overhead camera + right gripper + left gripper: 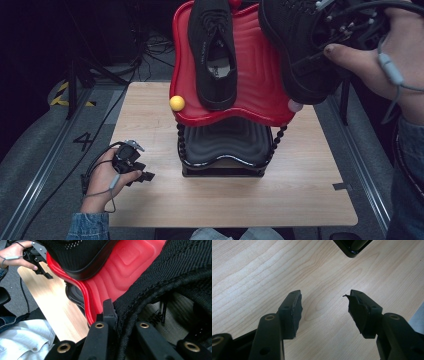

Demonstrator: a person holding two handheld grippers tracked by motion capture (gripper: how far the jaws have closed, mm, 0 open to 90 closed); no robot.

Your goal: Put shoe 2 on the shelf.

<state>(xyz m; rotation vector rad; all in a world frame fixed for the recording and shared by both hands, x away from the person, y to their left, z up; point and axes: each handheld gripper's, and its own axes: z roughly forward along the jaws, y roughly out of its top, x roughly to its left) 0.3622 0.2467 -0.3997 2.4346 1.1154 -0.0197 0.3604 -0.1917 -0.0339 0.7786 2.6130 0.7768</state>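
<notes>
Held aloft at the top right of the high view: a black shoe [295, 45], pinched by its collar in the right gripper [350, 22], jaws pressed together on the fabric w/ one inside the opening and one outside, as the right gripper view shows [117, 315]. Probably gripped at the collar because that rim is thin enough to bite and leaves the sole free to land flat. Hangs just beside and partly over the right half of the red tray [260, 95], top tier of a two-level rack. Already lying on the tray's left half: a second black shoe [214, 55], toe toward the person, so the open room is the strip to its right — likely the spot aimed for. Tight fit, judging by the overlap; wavy tray edge & a pale ball [295, 105] at the near right corner, yellow ball [177, 103] at the near left, both close to any low approach. Below, a black lower tray [225, 145] on beaded posts.

Parked well apart at the table's [150, 205] near left: left gripper [142, 175], jaws spread, nothing between them, bare wood beneath [324, 307]. Kept clear, presumably to leave the rack side free.
</notes>
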